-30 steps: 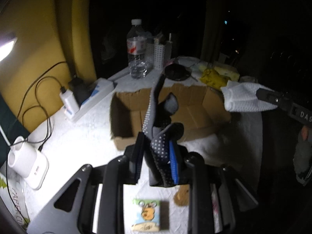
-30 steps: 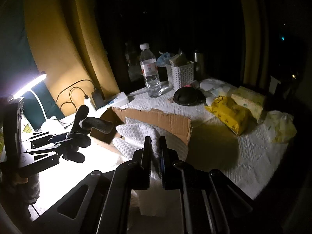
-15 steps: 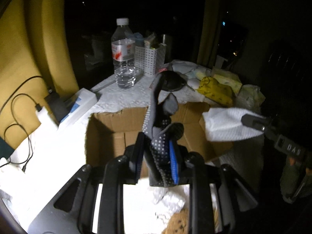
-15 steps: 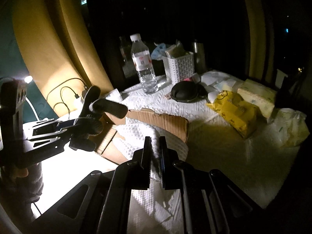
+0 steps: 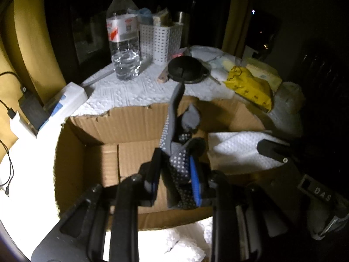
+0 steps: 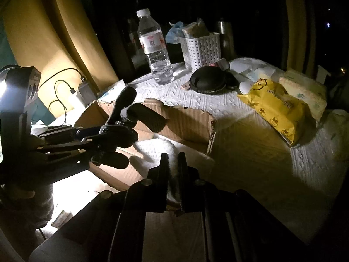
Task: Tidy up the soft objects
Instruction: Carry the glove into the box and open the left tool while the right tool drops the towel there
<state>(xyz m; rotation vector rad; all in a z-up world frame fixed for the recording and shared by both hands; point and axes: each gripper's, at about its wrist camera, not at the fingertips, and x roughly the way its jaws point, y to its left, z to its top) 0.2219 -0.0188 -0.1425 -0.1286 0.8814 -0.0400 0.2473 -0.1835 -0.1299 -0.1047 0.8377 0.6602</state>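
while gripping a grey dotted glove (image 5: 174, 152) between narrow jaws, left gripper (image 5: 175, 172) poised over the open cardboard box (image 5: 91, 135), glove fingers sticking up above the far wall of the box. seen from the right wrist view as a dark glove silhouette (image 6: 128, 118) held over the box's (image 6: 187, 122) near-left corner by the left gripper (image 6: 113, 139). right gripper (image 6: 173, 166) with jaws nearly together, pinched on a white textured cloth (image 6: 157, 150) that drapes over the box's edge and partly inside; same cloth (image 5: 235, 150) lying across the right side of the box in the left wrist view, with the right gripper's tip (image 5: 272, 150) on it. behind the box on the white-covered table (image 6: 250, 152): water bottle (image 5: 123, 35), white perforated basket (image 5: 161, 39), round black case (image 5: 187, 69), yellow packet (image 5: 250, 87). at far left, power strip (image 5: 65, 100) with a plugged-in charger (image 5: 32, 109) and cable. scene dim, with one bright light from the left.
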